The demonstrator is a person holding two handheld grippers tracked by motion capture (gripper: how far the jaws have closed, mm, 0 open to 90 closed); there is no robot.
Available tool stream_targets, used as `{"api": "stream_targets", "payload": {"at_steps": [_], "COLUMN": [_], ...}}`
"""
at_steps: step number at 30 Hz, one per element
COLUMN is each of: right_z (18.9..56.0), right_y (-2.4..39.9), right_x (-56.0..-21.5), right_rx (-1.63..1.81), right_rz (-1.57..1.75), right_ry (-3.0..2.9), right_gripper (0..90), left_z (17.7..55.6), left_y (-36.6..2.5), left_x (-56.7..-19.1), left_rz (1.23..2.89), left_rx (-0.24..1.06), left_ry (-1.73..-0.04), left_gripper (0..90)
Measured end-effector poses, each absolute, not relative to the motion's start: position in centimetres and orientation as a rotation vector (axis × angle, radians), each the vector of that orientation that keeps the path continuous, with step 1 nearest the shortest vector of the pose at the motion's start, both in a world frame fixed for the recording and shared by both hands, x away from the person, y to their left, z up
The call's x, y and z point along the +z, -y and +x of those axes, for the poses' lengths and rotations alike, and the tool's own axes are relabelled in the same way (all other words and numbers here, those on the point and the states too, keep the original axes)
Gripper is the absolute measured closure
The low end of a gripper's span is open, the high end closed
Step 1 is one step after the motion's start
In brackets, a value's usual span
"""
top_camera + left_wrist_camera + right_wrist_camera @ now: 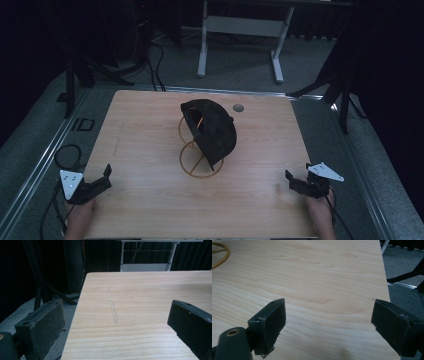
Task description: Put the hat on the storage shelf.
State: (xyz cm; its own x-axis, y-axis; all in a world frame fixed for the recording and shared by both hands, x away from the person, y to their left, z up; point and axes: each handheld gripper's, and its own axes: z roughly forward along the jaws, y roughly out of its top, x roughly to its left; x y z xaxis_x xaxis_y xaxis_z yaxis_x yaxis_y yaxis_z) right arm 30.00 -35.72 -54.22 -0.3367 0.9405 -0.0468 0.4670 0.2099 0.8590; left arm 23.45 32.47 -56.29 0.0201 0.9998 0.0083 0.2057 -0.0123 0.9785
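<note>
A black cap (211,129) hangs on a gold wire stand (196,161) in the middle of the wooden table (150,200). My left gripper (102,181) rests at the table's front left edge, jaws wide apart with nothing between them (116,325). At the front right edge my right gripper (293,181) is also open and empty (329,322). Part of the stand's gold ring (220,255) shows at the top left of the right gripper view. Both grippers are well apart from the cap.
A round grommet hole (238,107) sits near the table's back edge. Behind the table stands a white desk frame (240,40); black tripod legs (340,90) flank both sides. Cables (65,155) lie on the grey floor at left.
</note>
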Motion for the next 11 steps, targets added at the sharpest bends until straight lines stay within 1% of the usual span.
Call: {"api": "stream_targets", "payload": {"at_steps": [11], "right_z": [30.02], "right_y": [35.73], "right_x": [-54.35], "right_rx": [1.006], "right_rz": [1.290], "right_ry": [-1.855], "right_gripper": [12.3], "left_z": [23.46], "left_y": [-32.50], "left_x": [-56.29], "left_rz": [1.375], "left_rx": [1.096], "left_ry": [-1.341], "left_gripper": [1.7]}}
